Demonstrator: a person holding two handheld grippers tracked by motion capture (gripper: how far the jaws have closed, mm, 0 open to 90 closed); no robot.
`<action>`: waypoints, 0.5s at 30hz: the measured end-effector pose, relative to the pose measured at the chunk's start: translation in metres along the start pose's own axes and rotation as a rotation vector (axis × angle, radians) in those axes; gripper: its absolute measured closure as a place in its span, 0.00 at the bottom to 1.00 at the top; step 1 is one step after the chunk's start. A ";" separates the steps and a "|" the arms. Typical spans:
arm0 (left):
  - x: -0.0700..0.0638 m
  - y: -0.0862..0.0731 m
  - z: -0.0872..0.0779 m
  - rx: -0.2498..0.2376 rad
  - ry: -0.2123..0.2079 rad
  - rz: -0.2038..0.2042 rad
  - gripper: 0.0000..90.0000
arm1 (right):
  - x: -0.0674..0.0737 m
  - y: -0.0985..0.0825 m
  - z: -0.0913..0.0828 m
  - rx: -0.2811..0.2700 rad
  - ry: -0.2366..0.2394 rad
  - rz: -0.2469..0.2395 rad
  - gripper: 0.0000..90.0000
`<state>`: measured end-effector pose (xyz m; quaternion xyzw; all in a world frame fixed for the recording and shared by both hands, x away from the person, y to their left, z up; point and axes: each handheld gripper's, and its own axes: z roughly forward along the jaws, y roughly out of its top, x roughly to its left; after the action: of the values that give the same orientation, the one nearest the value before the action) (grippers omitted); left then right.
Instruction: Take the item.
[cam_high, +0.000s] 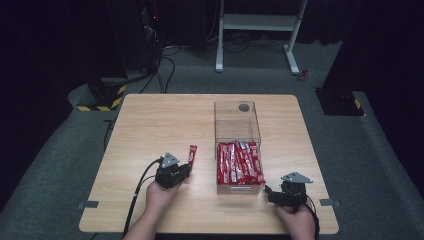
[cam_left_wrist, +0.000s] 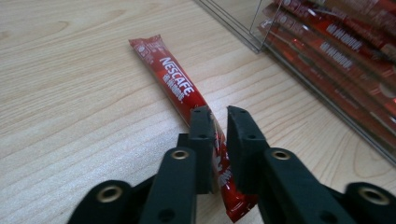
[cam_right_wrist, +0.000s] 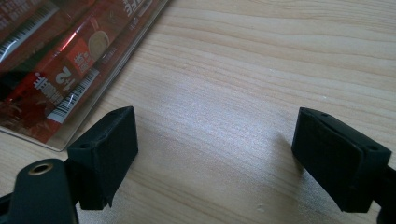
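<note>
High cam sat above person's side, looked forward and down over whole table (cam_high: 150, 115). Both gripper cams rode low, close to wood, each facing clear box (cam_high: 238, 145) of red sachets; all three views shared that box.

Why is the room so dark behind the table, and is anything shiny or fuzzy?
High view: the table is lit, the room behind nearly black. Left gripper view: the red coffee stick reads sharp, while the near jaws look soft. Right gripper view: a pale sheen lies on the wood between the wide-apart jaws.
</note>
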<state>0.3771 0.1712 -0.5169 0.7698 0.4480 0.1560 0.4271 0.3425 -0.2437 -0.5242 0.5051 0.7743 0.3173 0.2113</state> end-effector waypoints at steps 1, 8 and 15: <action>0.000 0.000 -0.001 -0.010 -0.005 -0.004 0.83 | 0.000 0.000 0.000 0.000 0.000 0.000 0.16; 0.000 0.004 -0.010 -0.044 -0.001 0.000 0.71 | 0.000 0.000 0.000 0.000 0.000 0.000 0.16; -0.001 0.007 -0.017 -0.069 -0.012 0.016 0.64 | 0.000 0.000 0.000 0.000 0.000 0.000 0.16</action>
<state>0.3700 0.1778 -0.5009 0.7591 0.4333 0.1702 0.4550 0.3425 -0.2437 -0.5242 0.5053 0.7742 0.3173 0.2111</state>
